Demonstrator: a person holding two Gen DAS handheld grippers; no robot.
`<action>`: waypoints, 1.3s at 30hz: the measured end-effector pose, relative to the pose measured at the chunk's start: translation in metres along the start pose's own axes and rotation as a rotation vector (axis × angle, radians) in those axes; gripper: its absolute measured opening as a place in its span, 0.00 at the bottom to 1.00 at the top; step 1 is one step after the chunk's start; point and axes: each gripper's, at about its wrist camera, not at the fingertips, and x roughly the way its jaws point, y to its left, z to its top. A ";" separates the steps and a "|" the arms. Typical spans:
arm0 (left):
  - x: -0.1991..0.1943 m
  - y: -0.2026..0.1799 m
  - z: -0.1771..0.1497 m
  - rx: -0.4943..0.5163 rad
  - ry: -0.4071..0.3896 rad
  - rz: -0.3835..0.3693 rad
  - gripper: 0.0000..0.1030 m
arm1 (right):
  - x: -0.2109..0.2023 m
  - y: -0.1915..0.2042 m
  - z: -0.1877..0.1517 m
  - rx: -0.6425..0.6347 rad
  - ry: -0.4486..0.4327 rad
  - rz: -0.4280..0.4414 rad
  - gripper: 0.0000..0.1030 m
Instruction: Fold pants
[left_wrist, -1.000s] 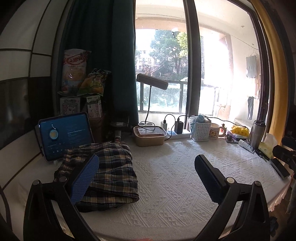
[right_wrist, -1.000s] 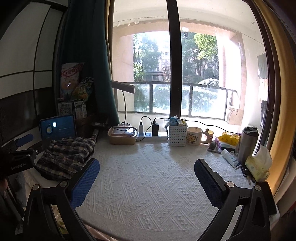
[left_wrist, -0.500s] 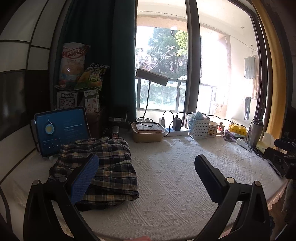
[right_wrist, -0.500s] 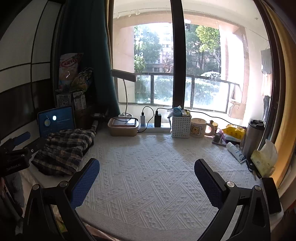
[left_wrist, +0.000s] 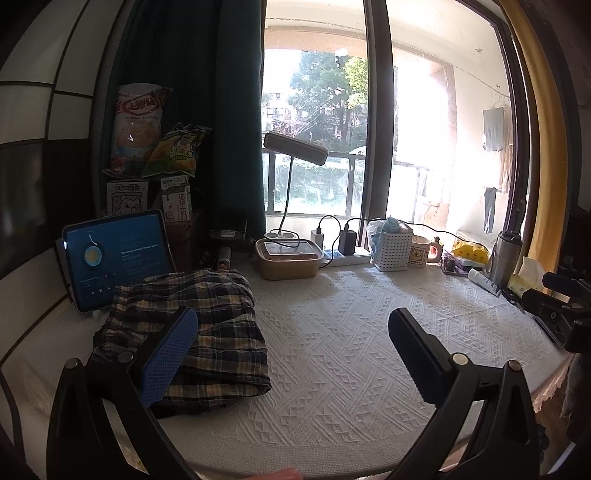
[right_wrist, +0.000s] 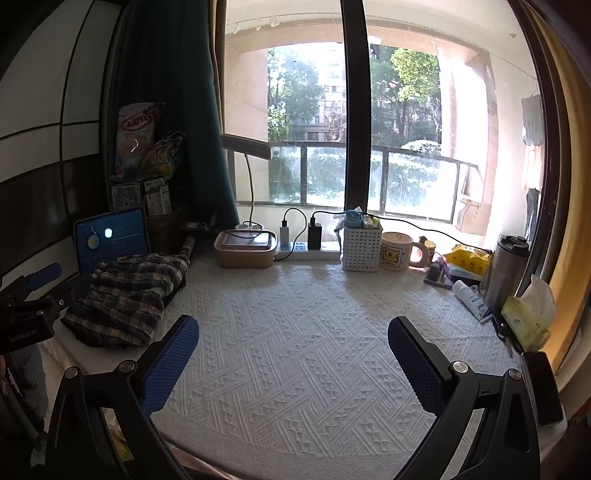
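Note:
The plaid pants (left_wrist: 207, 325) lie folded in a compact bundle on the left of the white textured tablecloth (left_wrist: 351, 350), in front of a tablet. They also show in the right wrist view (right_wrist: 129, 295). My left gripper (left_wrist: 291, 350) is open and empty, held back from the table; its left finger overlaps the pants in view. My right gripper (right_wrist: 291, 354) is open and empty above the front of the cloth (right_wrist: 314, 332), well right of the pants. The left gripper's body shows at the left edge of the right wrist view (right_wrist: 33, 306).
A lit tablet (left_wrist: 114, 258) stands behind the pants. Along the window sit a lunch box (left_wrist: 288, 258), desk lamp (left_wrist: 295, 147), power strip, white basket (left_wrist: 391, 247), mug (left_wrist: 421, 251) and steel flask (left_wrist: 506, 254). Snack bags (left_wrist: 140, 125) are stacked at the back left.
Both grippers have pulled back and risen slightly, open and empty throughout. The folded pants have not moved.

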 end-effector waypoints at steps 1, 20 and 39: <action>0.000 -0.001 0.000 0.001 0.000 0.001 0.99 | 0.000 0.000 0.000 0.000 0.000 0.000 1.00; 0.000 -0.002 -0.002 0.002 0.004 -0.001 0.99 | 0.000 -0.001 -0.002 0.003 0.001 -0.001 1.00; 0.003 -0.002 -0.002 0.011 0.009 -0.018 0.99 | 0.000 -0.002 -0.002 0.003 0.002 -0.002 1.00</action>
